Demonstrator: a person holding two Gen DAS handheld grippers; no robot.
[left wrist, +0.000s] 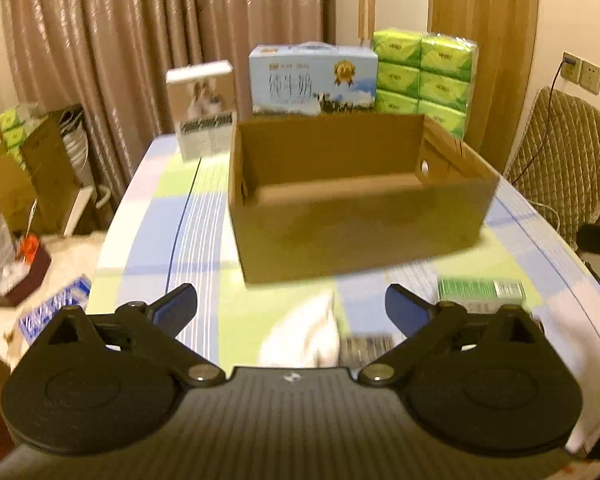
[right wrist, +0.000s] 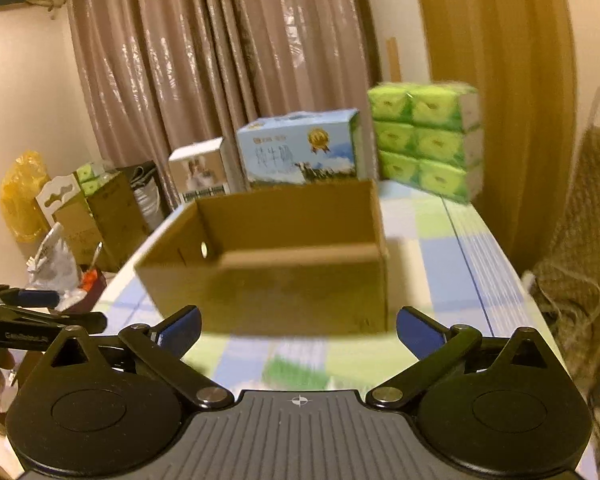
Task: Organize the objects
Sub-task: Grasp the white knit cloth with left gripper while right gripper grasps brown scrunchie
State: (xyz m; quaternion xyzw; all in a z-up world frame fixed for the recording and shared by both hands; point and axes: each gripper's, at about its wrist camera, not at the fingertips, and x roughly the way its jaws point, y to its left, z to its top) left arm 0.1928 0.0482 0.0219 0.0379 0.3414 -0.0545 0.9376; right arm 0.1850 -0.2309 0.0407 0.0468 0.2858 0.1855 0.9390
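An open cardboard box (left wrist: 352, 236) stands on the checked tablecloth; it also shows in the right wrist view (right wrist: 292, 292), and its inside looks bare. My left gripper (left wrist: 291, 300) is open and empty, in front of the box. Below it lie a white blurred object (left wrist: 304, 336), a small printed packet (left wrist: 366, 348) and a green box (left wrist: 480, 290). My right gripper (right wrist: 298, 322) is open and empty, close to the box's near wall. A blurred green object (right wrist: 296, 372) lies under it.
Behind the box stand a white box (left wrist: 204, 108), a blue milk carton (left wrist: 312, 80) and a green tissue pack (left wrist: 428, 76). A padded chair (left wrist: 564, 160) is at right. Clutter and boxes (left wrist: 28, 168) sit left of the table. The left gripper (right wrist: 28, 320) shows at left.
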